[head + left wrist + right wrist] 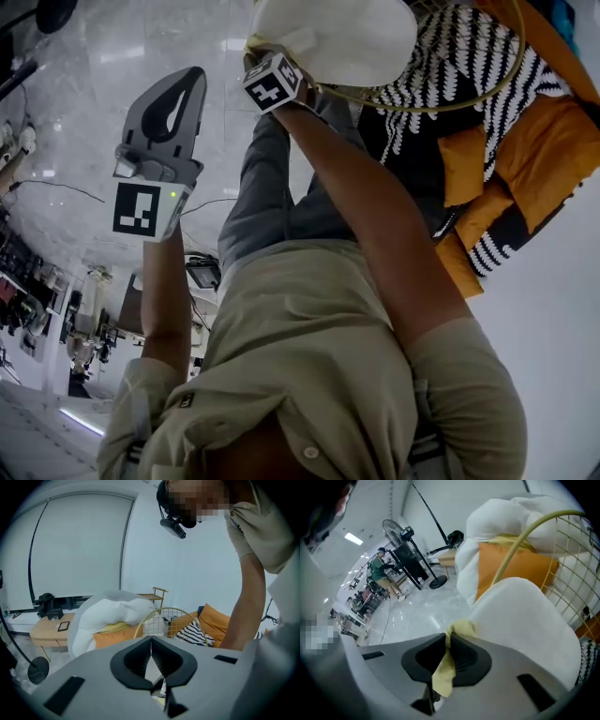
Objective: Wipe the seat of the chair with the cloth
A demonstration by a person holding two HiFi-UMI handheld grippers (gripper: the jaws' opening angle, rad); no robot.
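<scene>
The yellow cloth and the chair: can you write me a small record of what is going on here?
Right gripper: shut on the yellow cloth
Cloth position: pinched between the jaws, its upper end at the near edge of the chair seat
Chair seat: white, rounded
Left gripper: shut, nothing in it, held out over the floor, away from the chair
Behind the seat: orange cushion

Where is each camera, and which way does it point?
Head view: on the person's head, looking down past shirt and arms at the seat.
Left gripper view: on the left gripper, looking along shut jaws at the wire back; an arm shows.
Right gripper view: on the right gripper, facing the seat, jaws shut on the cloth.
All share the wire back.
</scene>
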